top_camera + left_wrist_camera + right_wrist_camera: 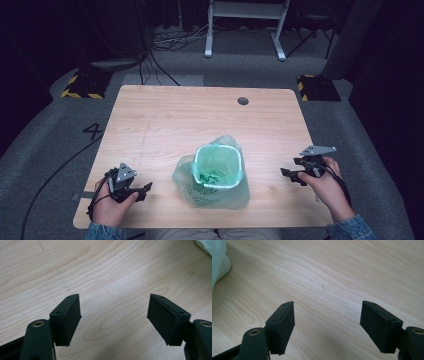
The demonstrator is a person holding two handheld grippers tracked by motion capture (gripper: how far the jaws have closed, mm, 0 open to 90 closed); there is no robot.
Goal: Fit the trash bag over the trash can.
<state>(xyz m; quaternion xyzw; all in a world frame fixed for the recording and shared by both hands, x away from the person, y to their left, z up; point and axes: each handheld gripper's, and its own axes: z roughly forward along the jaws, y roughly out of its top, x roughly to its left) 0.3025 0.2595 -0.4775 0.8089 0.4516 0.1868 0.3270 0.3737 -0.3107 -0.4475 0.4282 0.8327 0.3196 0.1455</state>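
A small bin lined with a green plastic bag (216,172) stands upright near the front middle of the wooden table (200,115), its mouth open. My left gripper (144,191) rests low at the front left, well left of the bag, jaws wide apart over bare wood (113,312). My right gripper (289,176) sits at the front right, pointing toward the bag with a gap between them. Its jaws stand open with nothing between them (327,320). A pale corner of the bag (218,262) lies at the left edge of the right gripper view, and another corner (205,245) shows in the left gripper view.
A round cable hole (243,101) sits near the table's far edge. Beyond the table are a white desk frame (245,30), loose cables (170,40) and two yellow-and-black striped floor blocks (82,85). Grey carpet surrounds the table.
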